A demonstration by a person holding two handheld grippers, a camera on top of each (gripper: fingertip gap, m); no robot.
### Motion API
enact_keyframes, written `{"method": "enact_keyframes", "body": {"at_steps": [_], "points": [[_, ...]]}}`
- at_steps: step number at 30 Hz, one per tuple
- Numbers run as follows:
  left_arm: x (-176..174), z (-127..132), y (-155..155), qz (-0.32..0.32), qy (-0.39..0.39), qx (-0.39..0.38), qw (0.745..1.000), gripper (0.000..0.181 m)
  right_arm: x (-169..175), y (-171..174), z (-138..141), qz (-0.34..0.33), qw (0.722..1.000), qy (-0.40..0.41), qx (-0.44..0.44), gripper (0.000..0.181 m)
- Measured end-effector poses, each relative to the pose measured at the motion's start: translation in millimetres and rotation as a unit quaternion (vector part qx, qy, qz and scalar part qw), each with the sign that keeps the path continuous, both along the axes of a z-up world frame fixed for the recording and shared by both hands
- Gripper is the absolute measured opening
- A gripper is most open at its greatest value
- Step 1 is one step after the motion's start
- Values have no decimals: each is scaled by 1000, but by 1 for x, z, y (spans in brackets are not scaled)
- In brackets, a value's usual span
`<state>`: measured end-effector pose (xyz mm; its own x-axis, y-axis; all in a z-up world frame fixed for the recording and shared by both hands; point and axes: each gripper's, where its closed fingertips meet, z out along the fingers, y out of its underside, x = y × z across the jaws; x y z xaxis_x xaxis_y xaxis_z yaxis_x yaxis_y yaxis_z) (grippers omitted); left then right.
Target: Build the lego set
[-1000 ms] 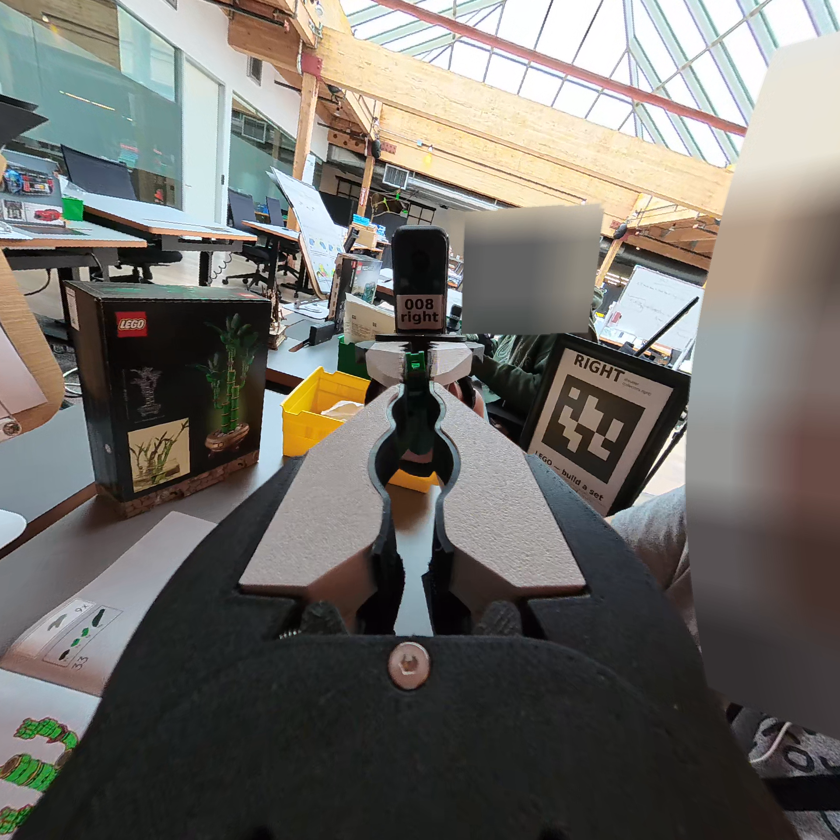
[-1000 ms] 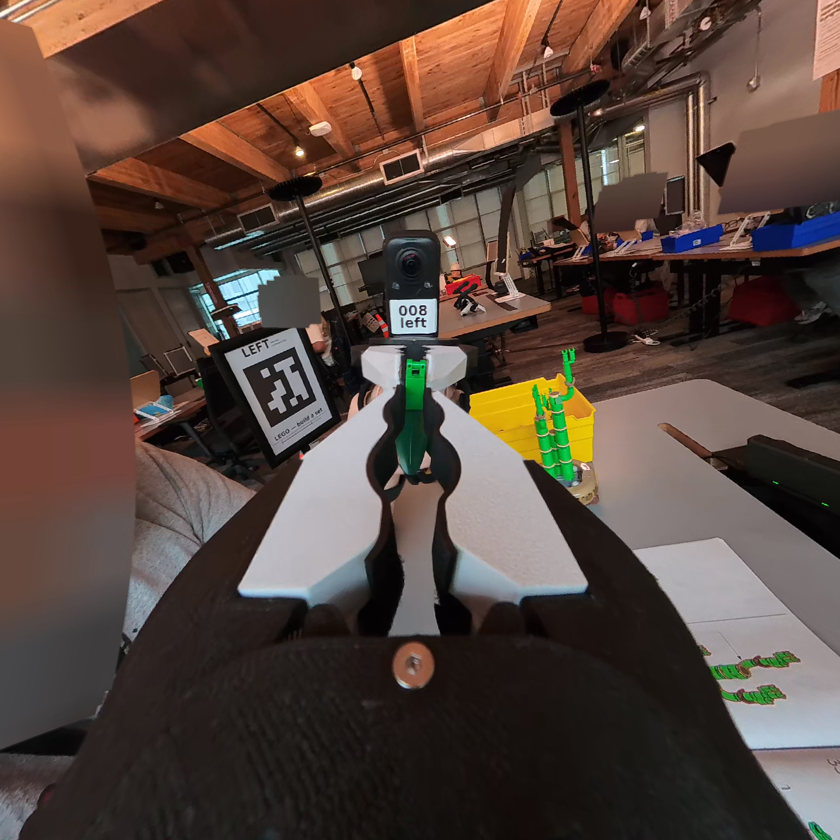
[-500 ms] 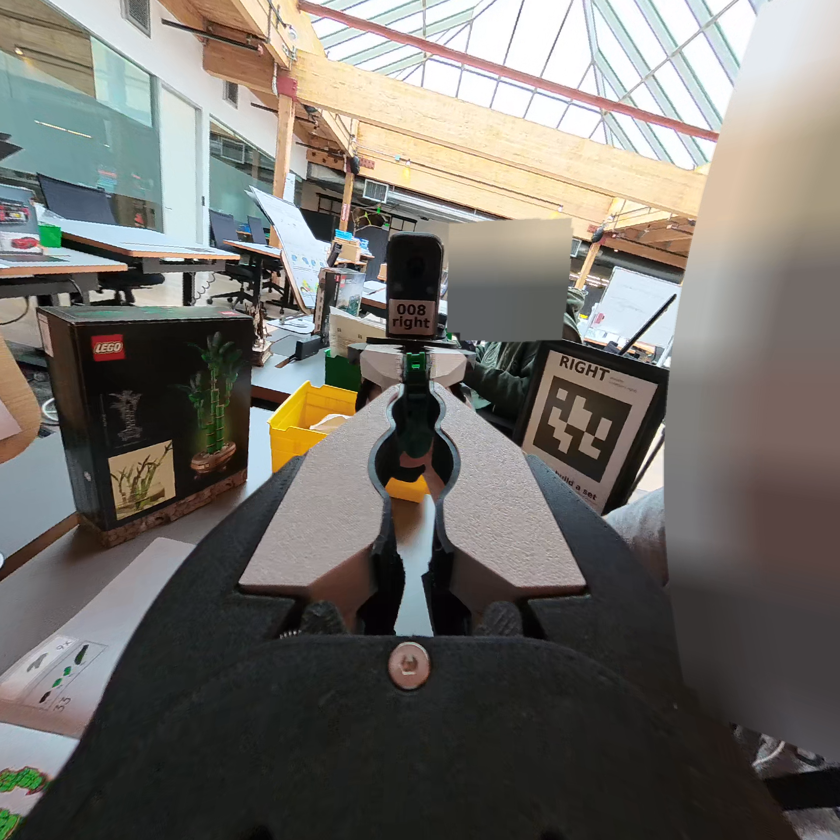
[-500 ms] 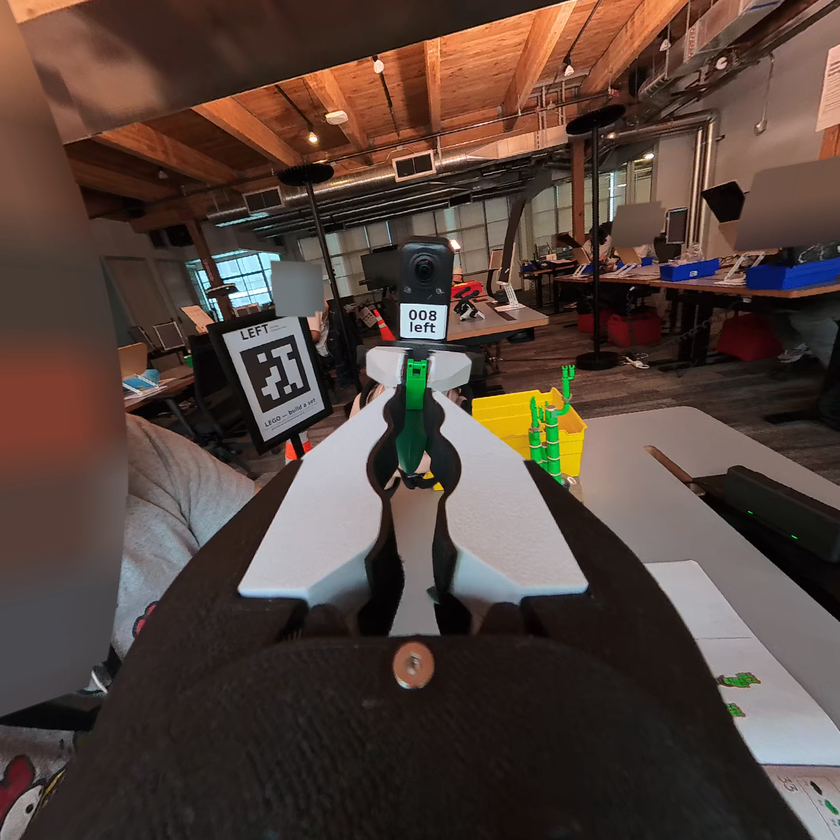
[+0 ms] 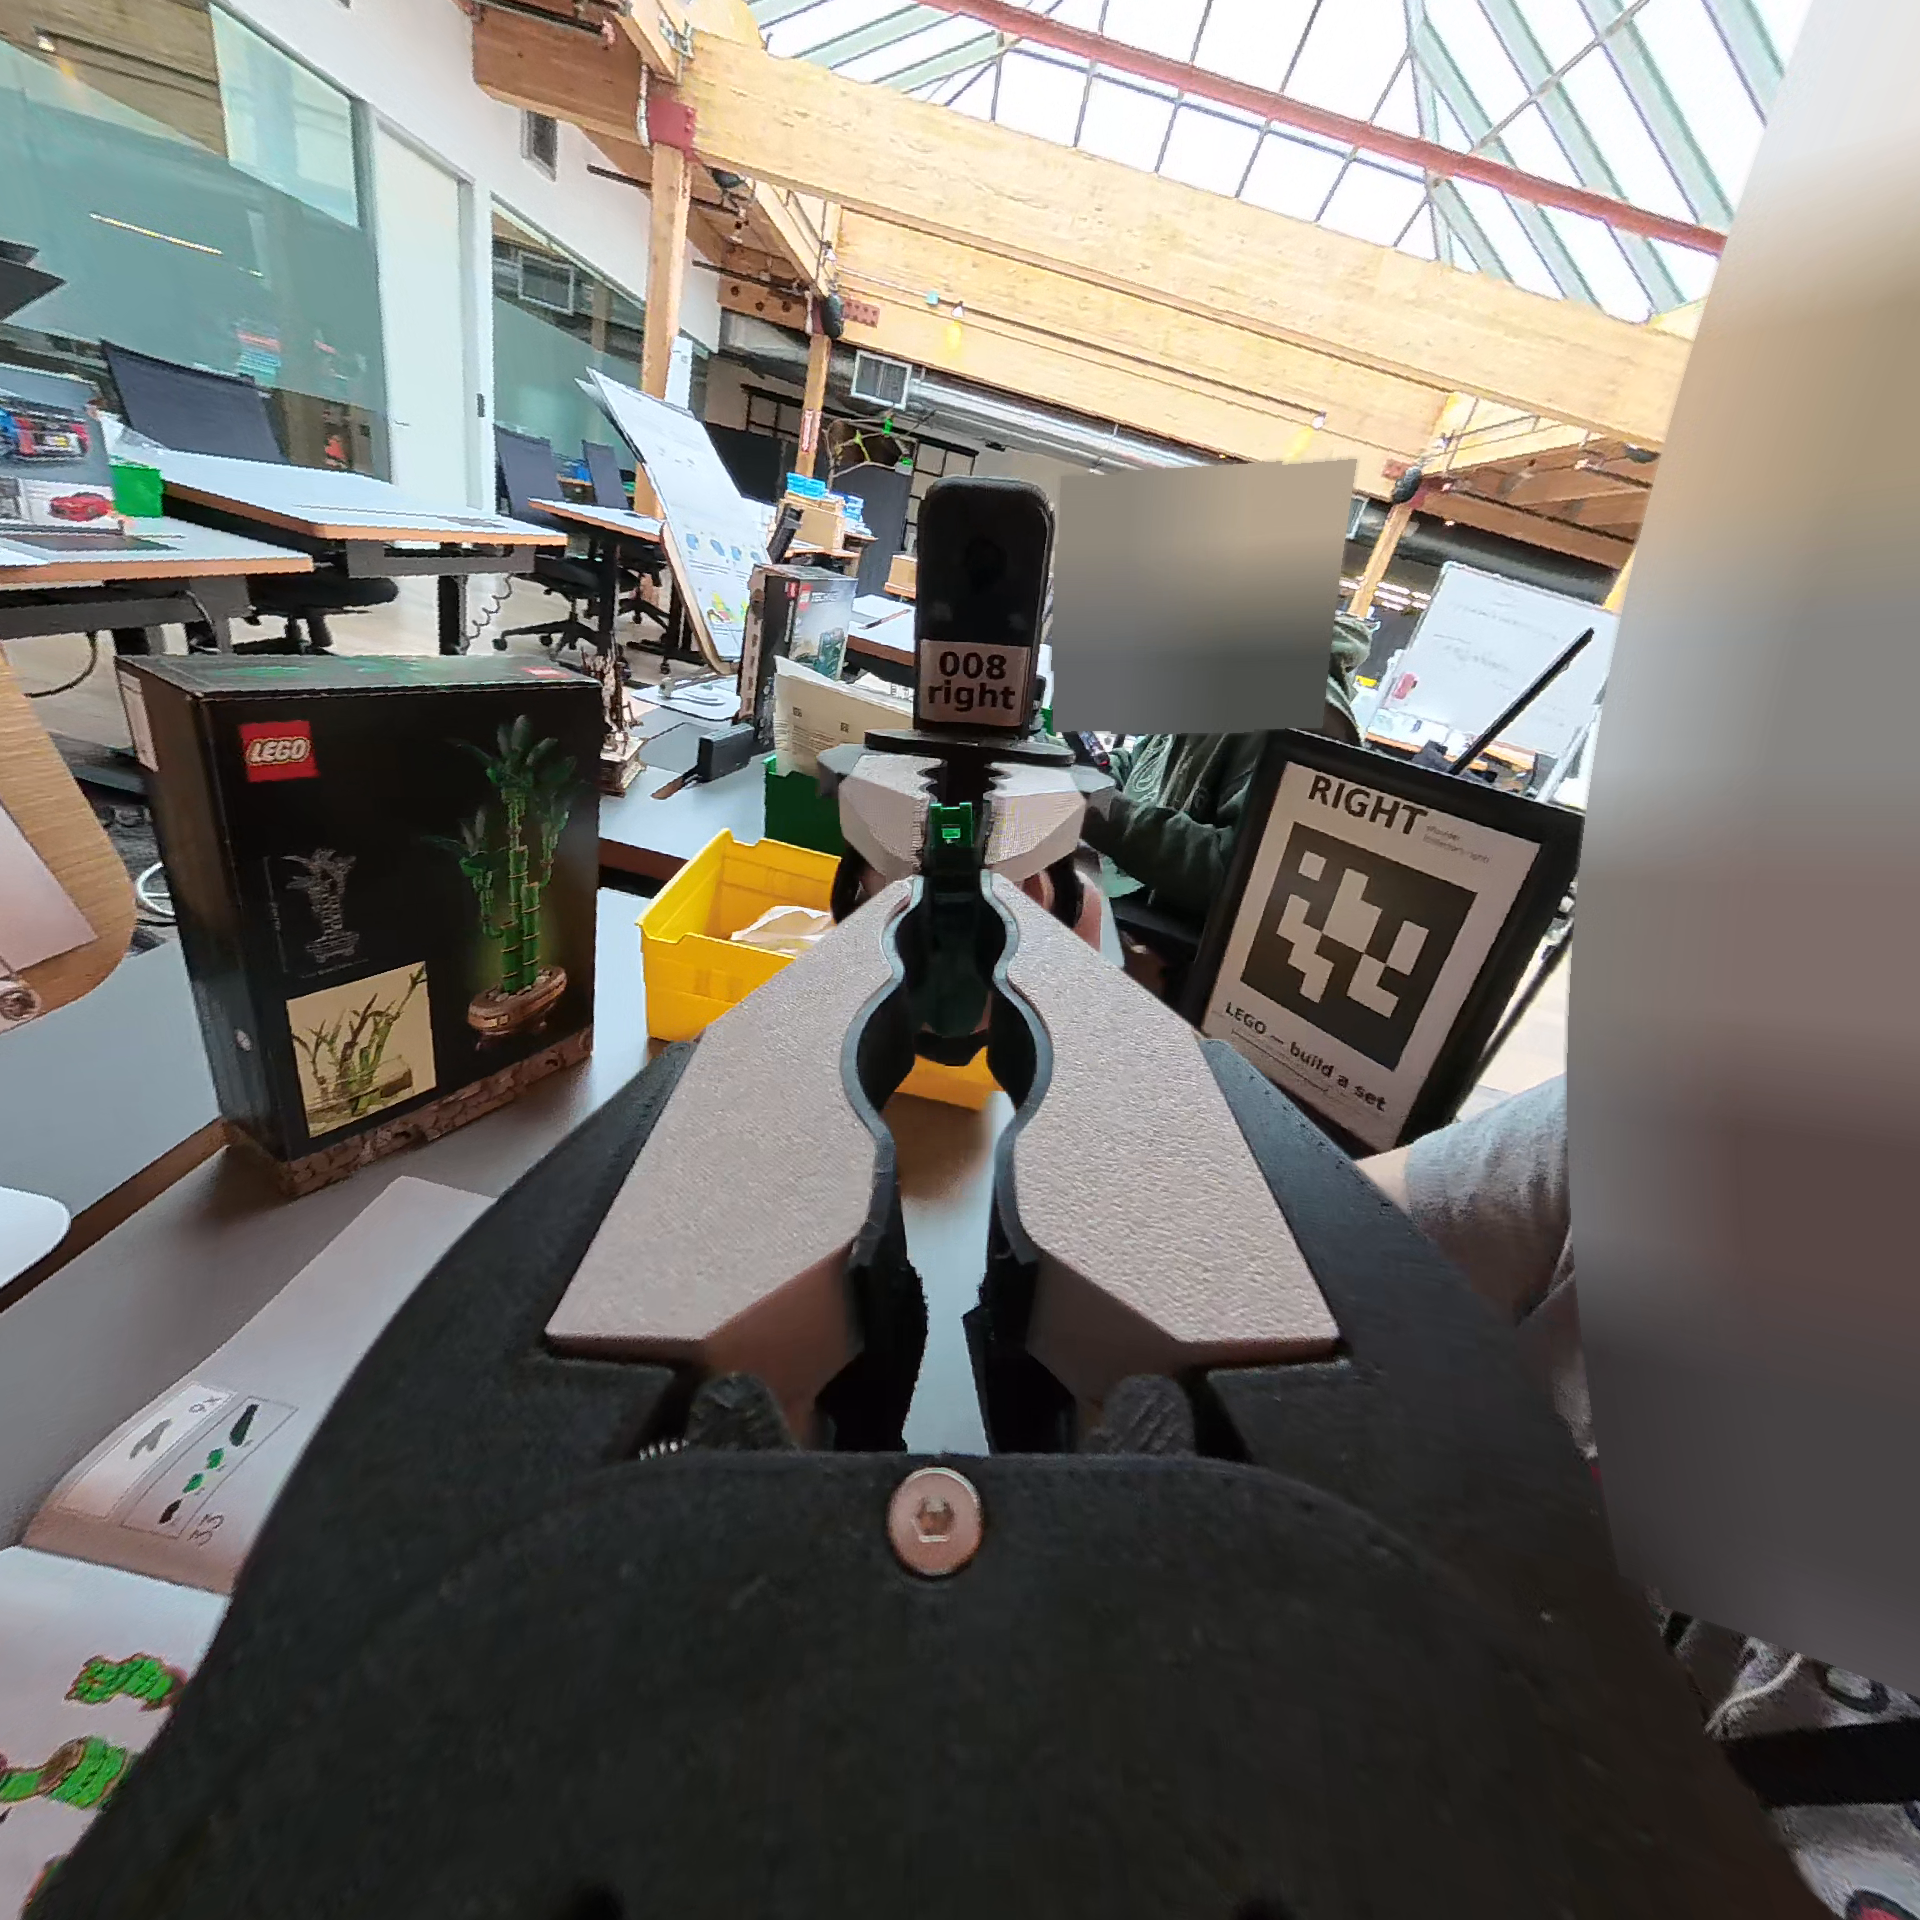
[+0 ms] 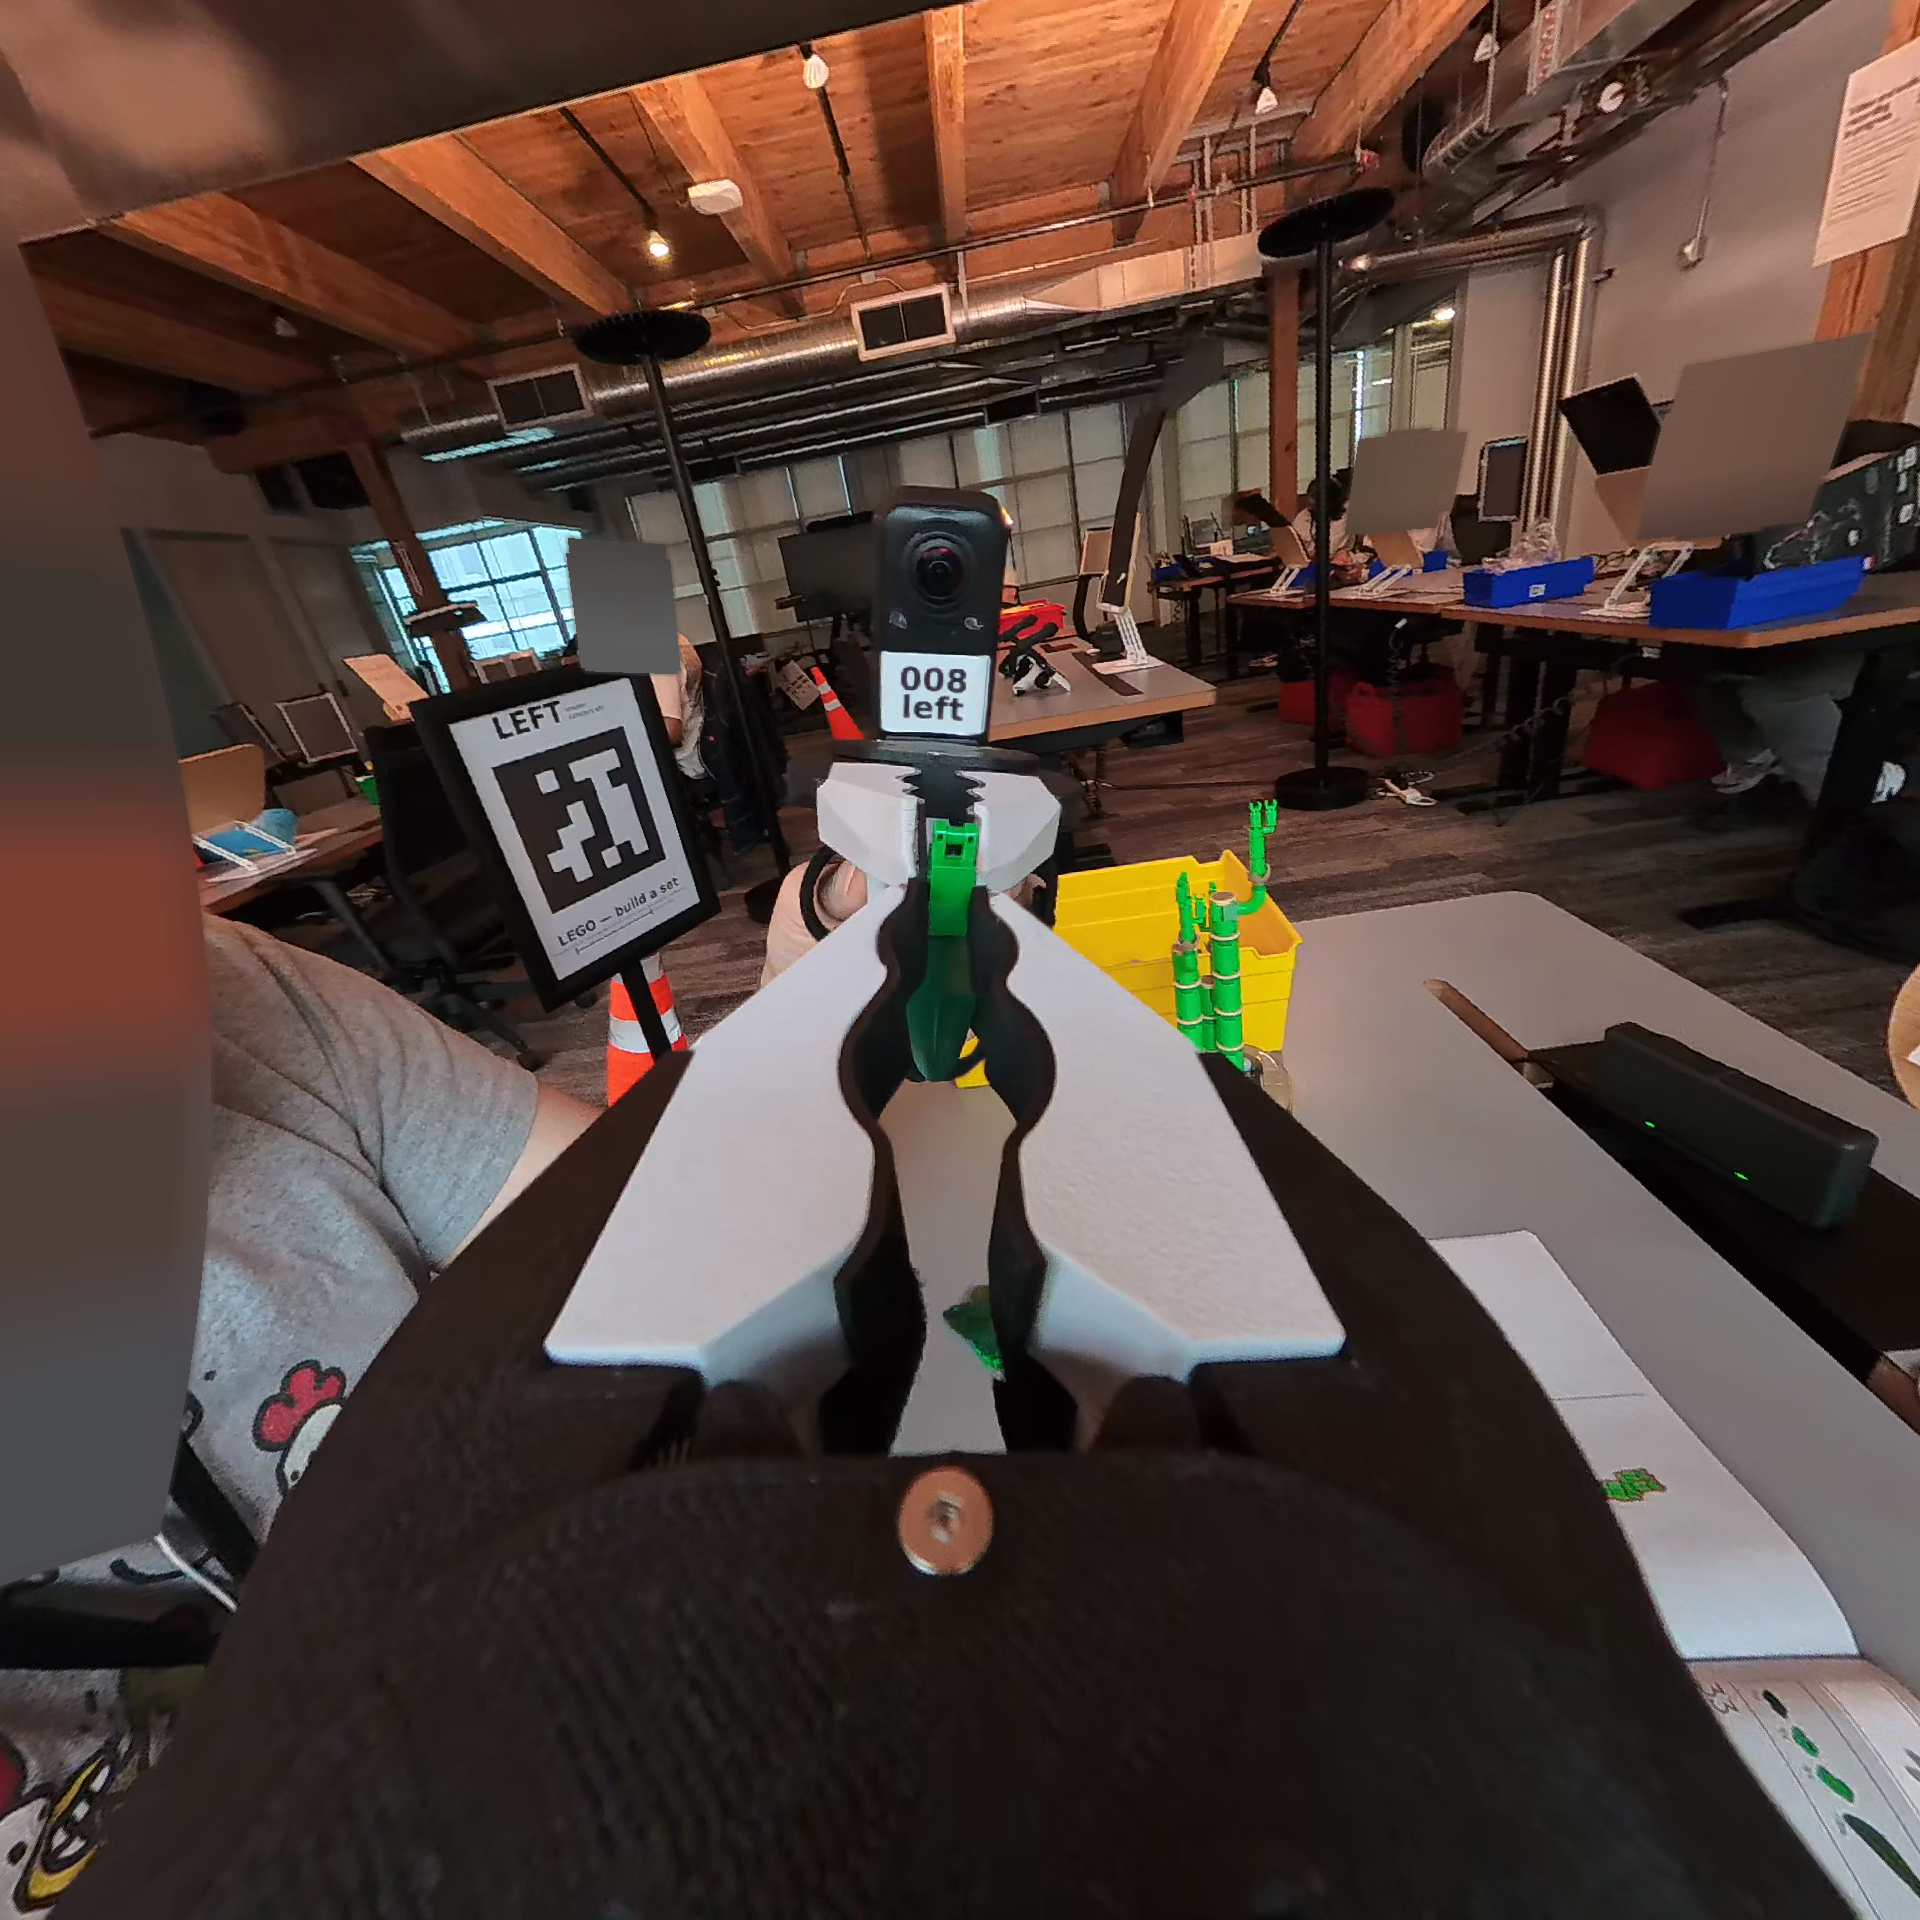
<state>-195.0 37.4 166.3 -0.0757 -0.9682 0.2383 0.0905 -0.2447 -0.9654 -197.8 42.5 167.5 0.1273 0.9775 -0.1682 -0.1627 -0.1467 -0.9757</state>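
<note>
My two grippers face each other tip to tip above the grey table [image 6: 1455, 1039]. My left gripper [image 5: 951, 888] is shut on a dark green leaf piece [image 5: 945, 966] that sits in the hollow behind its tips. My right gripper [image 6: 948, 899] is shut on a green leaf piece [image 6: 935, 1008]. A bright green clip end [image 6: 951, 857] reaches into the facing left gripper's tips [image 6: 940, 831]. In the left wrist view a bright green end [image 5: 951, 826] sits in the right gripper's tips. The partly built bamboo model [image 6: 1210, 966] stands on the table.
The black set box [image 5: 384, 904] and a yellow bin [image 5: 727, 935] stand behind. The open instruction booklet [image 5: 208, 1403] lies on the table and also shows in the right wrist view [image 6: 1662, 1507]. A black bar device [image 6: 1725, 1153] lies at right. A loose green piece [image 6: 975, 1325] lies below.
Both grippers stay shut and tip to tip. They have swung slightly together, so the background shifts a little in both views. The grip on the green pieces is unchanged.
</note>
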Motion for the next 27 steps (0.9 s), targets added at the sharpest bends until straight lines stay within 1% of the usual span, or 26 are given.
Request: {"method": "enact_keyframes", "body": {"at_steps": [5,8,12,14,15,16,17,18,20,21,22,23,25,27], "points": [[0,1,4,23,-2,11,1000,5,-1,3,1,-11,1000,6,-1,5],[0,1,3,24,-1,13,1000,5,-1,3,1,-8,1000,7,-3,6],[-1,2,-2,-28,-5,-28,999,6,-2,-2,1,22,1000,11,-10,5],[-3,4,0,-36,-14,-36,999,5,-3,0,2,17,1000,17,-8,5],[-3,8,1,-25,-24,-25,999,6,-3,0,4,20,999,27,-9,5],[-4,12,4,-2,-31,-10,999,12,-4,-1,6,30,999,34,-13,6],[-6,14,9,30,-33,10,999,25,-3,-1,8,32,998,43,-15,6],[-11,17,14,62,-37,31,997,29,0,2,11,23,998,60,-11,6],[-22,27,16,104,-61,65,991,19,4,6,18,6,996,87,-5,6],[-25,31,14,116,-64,78,988,18,6,8,21,-5,995,102,1,5],[-24,31,12,129,-52,93,986,24,8,10,26,-19,992,121,12,5],[-21,29,9,145,-29,115,982,33,9,11,30,-32,990,138,24,5],[-13,22,8,196,22,173,965,48,11,13,35,-56,983,168,40,5],[-8,18,14,273,58,248,928,50,9,13,38,-67,978,193,46,6]]}}
